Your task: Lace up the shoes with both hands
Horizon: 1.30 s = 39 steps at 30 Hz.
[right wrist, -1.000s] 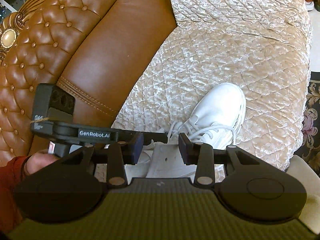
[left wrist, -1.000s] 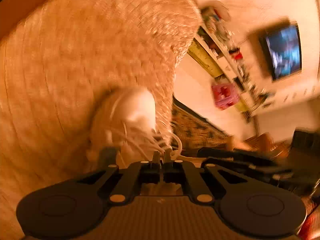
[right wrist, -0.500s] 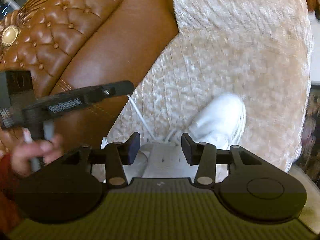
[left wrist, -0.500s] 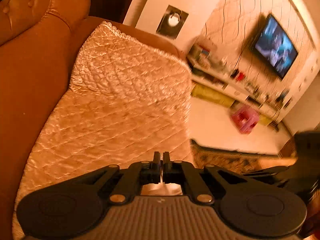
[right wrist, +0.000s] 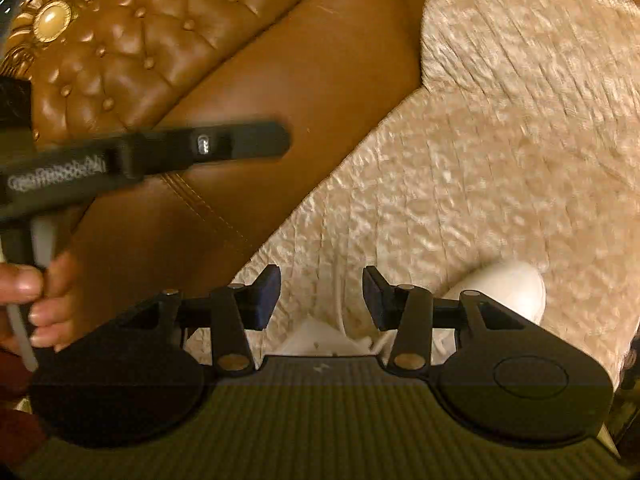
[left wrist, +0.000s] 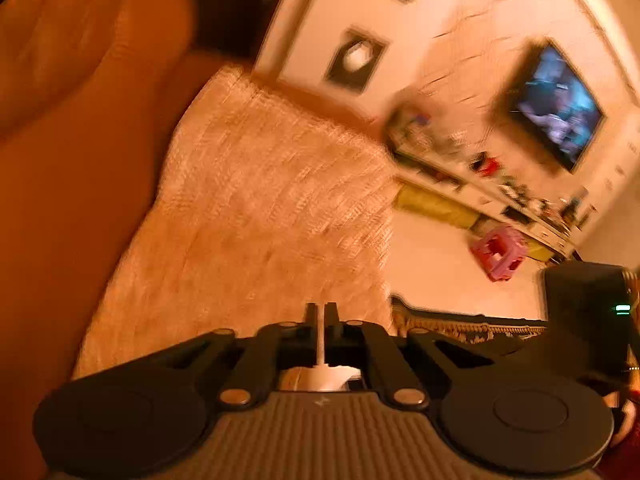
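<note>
A white shoe (right wrist: 505, 285) lies on the cream quilted seat cover (right wrist: 500, 152), mostly hidden behind my right gripper's body. My right gripper (right wrist: 322, 292) hovers just above the shoe's tongue (right wrist: 320, 336), open, with nothing between its fingers. In the left wrist view my left gripper (left wrist: 320, 314) is shut on a thin white lace (left wrist: 320, 340) that runs down to a white bit of the shoe (left wrist: 326, 376). From the right wrist view, the left gripper (right wrist: 224, 146) is raised at the left above the sofa, held by a hand (right wrist: 44, 300). Both views are blurred.
The brown tufted leather sofa (right wrist: 140, 52) backs the seat at the left. Beyond the seat's edge are a patterned rug (left wrist: 460, 326), a pink stool (left wrist: 498, 254), a low shelf (left wrist: 480, 188) of small items and a wall television (left wrist: 558, 106).
My left gripper has lifted up and away from the shoe with the lace, so the shoe dropped out of its view. The right gripper stayed open over the shoe and moved slightly.
</note>
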Each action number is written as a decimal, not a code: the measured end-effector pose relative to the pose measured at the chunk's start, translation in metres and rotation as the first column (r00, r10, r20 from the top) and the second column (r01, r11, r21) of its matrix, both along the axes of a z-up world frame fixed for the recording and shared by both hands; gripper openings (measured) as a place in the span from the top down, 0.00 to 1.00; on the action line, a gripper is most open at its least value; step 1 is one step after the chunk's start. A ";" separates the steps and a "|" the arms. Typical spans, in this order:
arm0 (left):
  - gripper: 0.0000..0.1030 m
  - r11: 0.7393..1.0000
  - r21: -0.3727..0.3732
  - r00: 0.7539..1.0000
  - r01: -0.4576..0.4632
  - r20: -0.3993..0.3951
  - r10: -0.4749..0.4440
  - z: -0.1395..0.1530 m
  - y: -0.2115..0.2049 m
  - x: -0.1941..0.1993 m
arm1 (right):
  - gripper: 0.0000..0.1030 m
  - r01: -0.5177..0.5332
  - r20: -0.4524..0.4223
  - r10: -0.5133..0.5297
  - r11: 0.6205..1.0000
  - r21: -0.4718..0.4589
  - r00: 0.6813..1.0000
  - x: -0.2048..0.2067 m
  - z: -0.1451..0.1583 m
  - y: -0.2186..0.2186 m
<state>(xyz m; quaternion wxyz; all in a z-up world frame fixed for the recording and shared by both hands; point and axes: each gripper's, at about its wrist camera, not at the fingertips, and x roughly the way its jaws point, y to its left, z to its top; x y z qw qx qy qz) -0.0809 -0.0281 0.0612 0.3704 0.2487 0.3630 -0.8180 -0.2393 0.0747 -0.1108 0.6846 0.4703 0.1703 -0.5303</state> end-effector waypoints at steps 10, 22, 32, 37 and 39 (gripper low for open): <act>0.54 0.995 0.073 0.987 -0.067 0.148 0.056 -0.039 -0.005 0.015 | 0.49 -0.038 -0.079 0.043 0.997 0.066 0.996 0.012 -0.014 -0.029; 0.37 0.997 0.078 0.969 -0.013 0.246 -0.007 -0.047 0.007 0.004 | 0.95 0.073 0.029 -0.075 0.995 0.067 0.997 0.001 -0.019 -0.026; 0.37 0.990 0.010 0.959 0.139 0.250 -0.137 -0.042 0.026 -0.036 | 0.95 0.177 0.204 -0.183 0.983 0.047 0.962 -0.018 -0.019 -0.012; 0.55 0.988 0.006 0.964 0.156 0.216 -0.154 -0.043 0.025 -0.041 | 0.95 0.190 0.235 -0.196 0.981 0.046 0.952 -0.018 -0.020 -0.007; 0.57 0.987 0.005 0.966 0.162 0.202 -0.159 -0.044 0.025 -0.042 | 0.95 0.203 0.269 -0.210 0.978 0.055 0.940 -0.022 -0.024 -0.005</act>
